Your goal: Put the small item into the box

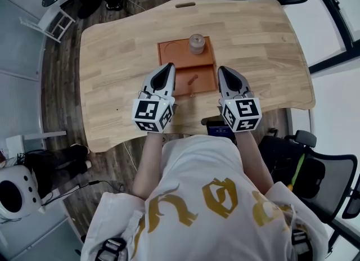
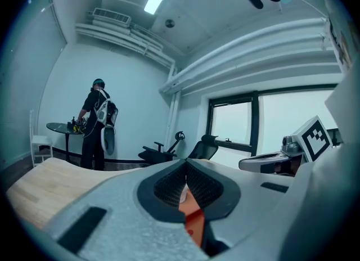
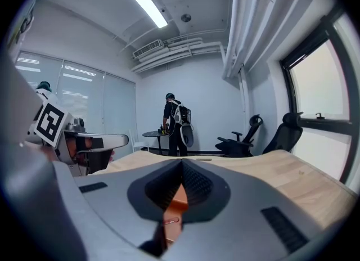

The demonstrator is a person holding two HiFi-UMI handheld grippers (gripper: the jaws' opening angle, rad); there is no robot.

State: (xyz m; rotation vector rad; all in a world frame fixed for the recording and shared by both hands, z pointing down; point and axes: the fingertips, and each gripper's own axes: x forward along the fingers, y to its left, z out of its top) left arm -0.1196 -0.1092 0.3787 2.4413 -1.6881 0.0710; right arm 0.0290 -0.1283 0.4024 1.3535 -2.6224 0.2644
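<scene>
**Colour key.** You are working over a box (image 1: 169, 54) that is showing a flat orange-brown throughout. In the box's far compartment, a round object (image 1: 196, 43) is showing a dull grey-beige. In its near compartment, the small item (image 1: 193, 79) is showing a reddish brown close to the box's own. Under the box, the table (image 1: 264, 46) is showing pale honey wood with fine lengthwise grain. At the box's near corners, you are holding the left gripper (image 1: 169, 66) and right gripper (image 1: 221, 70). Both are showing light grey shells and black ribbed pads (image 2: 166, 187), and their cubes (image 1: 152, 113) are showing black-and-white square markers. Around the table, the floor (image 1: 62, 80) is showing dark brown planks.
</scene>
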